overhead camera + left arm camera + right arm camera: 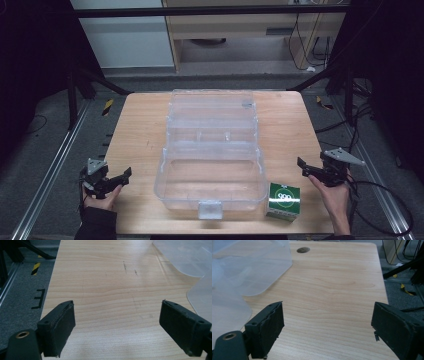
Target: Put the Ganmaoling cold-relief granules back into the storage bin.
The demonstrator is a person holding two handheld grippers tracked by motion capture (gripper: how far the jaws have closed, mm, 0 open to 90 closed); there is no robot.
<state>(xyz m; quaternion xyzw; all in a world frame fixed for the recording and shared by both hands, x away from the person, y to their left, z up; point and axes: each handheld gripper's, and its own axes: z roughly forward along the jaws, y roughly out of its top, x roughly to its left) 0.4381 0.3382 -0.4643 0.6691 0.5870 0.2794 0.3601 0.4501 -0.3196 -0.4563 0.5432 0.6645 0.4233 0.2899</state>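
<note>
Left tool (125, 175) and right tool (301, 166): both spread, holding nothing.
Clear plastic hinged storage box (212, 165) lies open mid-desk (140, 125) between them; small green-and-white cardboard carton (284, 200) near the right tool.

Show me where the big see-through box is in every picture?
High view: the clear plastic box sits mid-table, lid open.
Left gripper view: its edge fills the upper right corner.
Right gripper view: its edge fills the upper left.
Shared landmark: the wooden table.
</note>
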